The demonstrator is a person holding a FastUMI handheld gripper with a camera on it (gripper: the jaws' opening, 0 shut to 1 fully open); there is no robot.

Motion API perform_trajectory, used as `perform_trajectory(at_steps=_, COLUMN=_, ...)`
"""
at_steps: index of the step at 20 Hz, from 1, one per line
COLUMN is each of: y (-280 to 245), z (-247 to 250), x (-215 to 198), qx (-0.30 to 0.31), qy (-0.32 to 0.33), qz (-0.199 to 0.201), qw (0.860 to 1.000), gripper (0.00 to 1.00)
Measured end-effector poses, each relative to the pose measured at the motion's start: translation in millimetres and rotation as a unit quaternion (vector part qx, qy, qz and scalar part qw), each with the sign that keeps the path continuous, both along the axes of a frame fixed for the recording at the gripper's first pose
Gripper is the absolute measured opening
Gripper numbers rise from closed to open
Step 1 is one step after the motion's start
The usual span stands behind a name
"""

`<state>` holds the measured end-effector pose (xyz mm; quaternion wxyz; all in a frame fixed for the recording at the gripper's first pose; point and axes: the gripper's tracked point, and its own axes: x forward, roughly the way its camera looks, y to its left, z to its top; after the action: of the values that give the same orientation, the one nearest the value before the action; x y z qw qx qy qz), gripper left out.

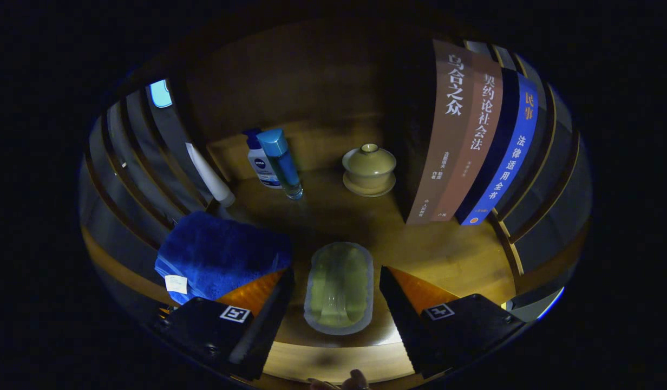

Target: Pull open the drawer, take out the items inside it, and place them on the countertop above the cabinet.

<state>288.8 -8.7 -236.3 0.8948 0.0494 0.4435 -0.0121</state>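
A pale green oval item with a translucent rim [339,290], like a soap dish or sponge, lies flat on the wooden countertop [447,254]. It sits between the fingers of my gripper [335,270], which is open. A narrow strip of wood shows on each side between the item and the fingers, so neither finger presses on it. A folded blue towel [220,252] lies on the counter just left of the left finger.
Beyond the fingers stand a blue-capped bottle [281,162], a white-and-blue bottle [259,161] behind it, a white tube [210,174] leaning at the left, and a lidded ceramic cup on a saucer [369,169]. Upright books [474,146] line the right side. Slatted walls close both sides.
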Motion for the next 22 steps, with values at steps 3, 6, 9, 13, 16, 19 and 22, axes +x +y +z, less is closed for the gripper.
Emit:
perform_trajectory(at_steps=3, y=2.8, z=11.0, x=-16.8, qx=0.002, qy=-0.02, qz=0.0, qw=1.0, gripper=1.0)
perform_trajectory(at_steps=6, y=1.1, z=26.2, x=-40.8, qx=-0.005, qy=-0.068, qz=-0.008, qw=0.998, gripper=1.0)
perform_trajectory(at_steps=9, y=0.1, z=45.7, x=-73.1, qx=-0.003, qy=-0.112, qz=-0.018, qw=0.994, gripper=1.0)
perform_trajectory(at_steps=13, y=-0.6, z=82.6, x=-118.5, qx=-0.011, qy=-0.185, qz=-0.015, qw=0.983, gripper=1.0)
perform_trajectory(at_steps=16, y=-2.7, z=105.4, x=-160.5, qx=-0.011, qy=-0.241, qz=-0.016, qw=0.97, gripper=1.0)
perform_trajectory(at_steps=19, y=-2.7, z=115.2, x=-207.4, qx=-0.01, qy=-0.283, qz=-0.013, qw=0.959, gripper=1.0)
perform_trajectory(at_steps=22, y=-3.3, z=114.6, x=-247.0, qx=-0.009, qy=-0.317, qz=-0.013, qw=0.948, gripper=0.99)
